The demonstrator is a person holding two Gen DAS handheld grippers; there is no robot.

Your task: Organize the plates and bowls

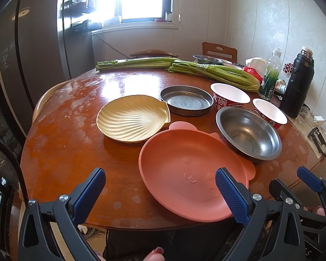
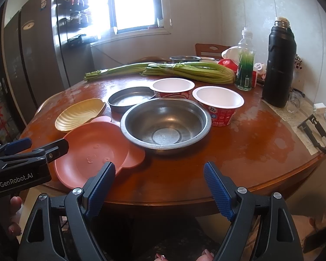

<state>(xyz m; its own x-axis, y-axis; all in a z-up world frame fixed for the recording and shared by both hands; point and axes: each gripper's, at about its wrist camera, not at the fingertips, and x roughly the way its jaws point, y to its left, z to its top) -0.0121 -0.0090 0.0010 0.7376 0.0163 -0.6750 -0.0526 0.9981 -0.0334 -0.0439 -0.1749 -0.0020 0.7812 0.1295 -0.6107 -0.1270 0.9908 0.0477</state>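
On the round wooden table [image 1: 65, 152], a cream shell plate [image 1: 132, 118] lay toward the left edge, with a pink plate [image 1: 184, 169] just beside it overhanging the near edge. Behind sat a flat metal pan [image 1: 186, 100]; a steel bowl [image 2: 166, 124] touched the pink plate, and two paper bowls [image 2: 217, 103] stood behind it. The left gripper [image 1: 160, 192] and right gripper [image 2: 159, 187] both hung spread wide, holding nothing.

A round, worn wooden table [image 2: 260, 143] carried a pink plate [image 1: 184, 174], a yellow shell-shaped dish [image 1: 132, 118], a flat metal pan [image 1: 186, 100], a steel bowl [image 2: 166, 122], two red paper cups [image 2: 217, 104], celery bundles [image 1: 215, 74], a black flask [image 2: 279, 65], a green-labelled bottle [image 2: 245, 65] and a black clip [image 2: 318, 132].
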